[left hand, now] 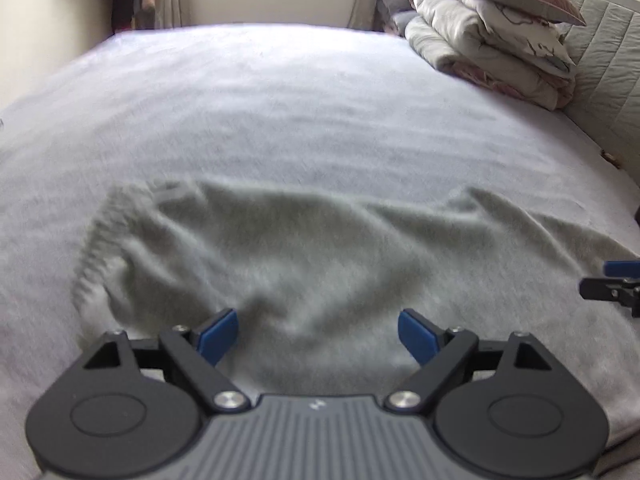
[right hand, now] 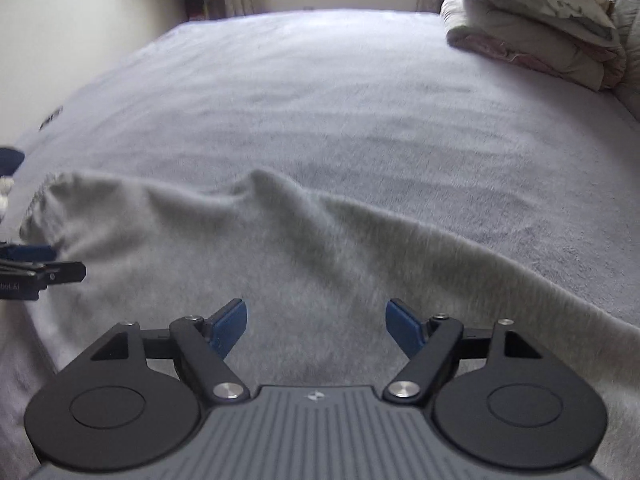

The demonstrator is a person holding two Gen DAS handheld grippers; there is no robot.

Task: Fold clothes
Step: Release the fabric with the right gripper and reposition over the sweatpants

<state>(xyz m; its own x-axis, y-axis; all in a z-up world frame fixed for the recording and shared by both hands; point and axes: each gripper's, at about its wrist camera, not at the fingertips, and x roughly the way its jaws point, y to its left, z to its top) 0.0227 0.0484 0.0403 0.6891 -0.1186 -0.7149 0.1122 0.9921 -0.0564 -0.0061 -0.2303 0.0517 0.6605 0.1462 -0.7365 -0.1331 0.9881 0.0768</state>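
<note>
L tool [left hand: 318,334]: blue-padded fingers spread apart, nothing between them, positioned over near edge of the light grey knit garment [left hand: 280,256]. R tool [right hand: 316,326]: fingers likewise apart, empty, over same garment. Garment lies spread w/ wrinkles across near part of the bed w/ pale lilac fleecy cover [left hand: 280,100]; ribbed edge at its left end. Far right, by headboard: stack of folded grey-and-pink bedding [left hand: 492,40].
</note>
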